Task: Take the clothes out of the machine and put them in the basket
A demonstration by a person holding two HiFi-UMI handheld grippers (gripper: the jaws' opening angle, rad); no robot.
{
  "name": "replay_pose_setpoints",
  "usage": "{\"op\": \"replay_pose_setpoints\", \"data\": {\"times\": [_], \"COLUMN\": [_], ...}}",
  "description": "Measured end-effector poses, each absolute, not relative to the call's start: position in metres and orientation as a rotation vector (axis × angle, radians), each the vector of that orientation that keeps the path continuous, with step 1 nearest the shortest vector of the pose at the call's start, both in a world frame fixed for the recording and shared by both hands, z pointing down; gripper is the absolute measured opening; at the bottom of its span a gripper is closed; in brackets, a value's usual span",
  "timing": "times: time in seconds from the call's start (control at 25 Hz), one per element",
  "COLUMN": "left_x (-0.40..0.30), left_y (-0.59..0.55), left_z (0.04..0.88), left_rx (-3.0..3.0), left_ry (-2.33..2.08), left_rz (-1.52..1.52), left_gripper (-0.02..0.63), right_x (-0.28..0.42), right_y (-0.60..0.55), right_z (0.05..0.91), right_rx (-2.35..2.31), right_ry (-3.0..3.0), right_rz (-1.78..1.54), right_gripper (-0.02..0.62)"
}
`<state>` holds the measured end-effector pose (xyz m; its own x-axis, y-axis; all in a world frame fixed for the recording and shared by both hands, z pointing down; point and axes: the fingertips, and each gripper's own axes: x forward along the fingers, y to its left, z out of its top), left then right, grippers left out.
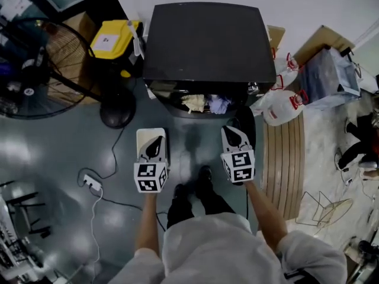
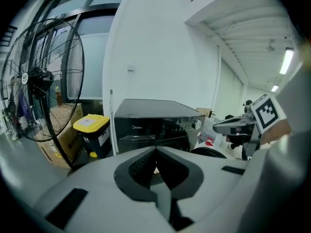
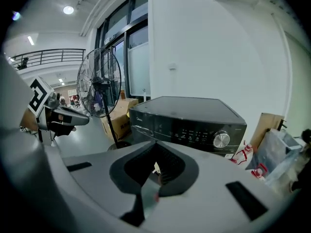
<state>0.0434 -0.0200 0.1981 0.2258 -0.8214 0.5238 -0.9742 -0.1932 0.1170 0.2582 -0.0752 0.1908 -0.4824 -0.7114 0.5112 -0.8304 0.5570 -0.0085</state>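
So here's the setup: the black washing machine [image 1: 204,40] sits at the far side of the floor. The clothes [image 1: 207,103], a cream piece and a lilac one, are bunched right in its front opening. They look ready to spill out, and none of them have been pulled out yet. The dark round shape just right of the opening looks like the door [image 1: 246,123] swung out of the way, which would explain why the load is visible at all.

The left tongs [image 1: 157,142] and right tongs [image 1: 230,134] hang side by side on the near side of the machine, well short of the laundry and both aimed at the opening. Both are closed tip to tip with nothing between them. My guess is that's just the resting pose for the approach, and they'll have to spread before they can bite any fabric. The right one lines up closer to the lilac piece, so it may go in first.

As for the basket, there's a wire-frame thing [image 1: 328,209] on the floor near and to the right, but I honestly can't tell if that's it. If so, every garment needs a swing to the right, past the white jugs [image 1: 283,106] next to the door. The big fan [image 1: 35,70] and yellow-lidded bin [image 1: 112,39] are off to the left, out of the way.
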Motion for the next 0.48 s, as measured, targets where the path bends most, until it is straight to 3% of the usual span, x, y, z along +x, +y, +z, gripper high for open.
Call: {"op": "replay_pose_setpoints", "data": {"times": [0.48], "left_x": [0.032], "left_y": [-0.039], "left_z": [0.286], "left_rx": [2.08], "left_ry": [-1.581], "left_rz": [0.502], "left_gripper": [0.018], "right_x": [0.241], "right_y": [-0.097], "right_z": [0.271], "right_rx": [1.268], "right_ry": [-2.281], "right_rz": [0.401], "right_gripper": [0.025]}}
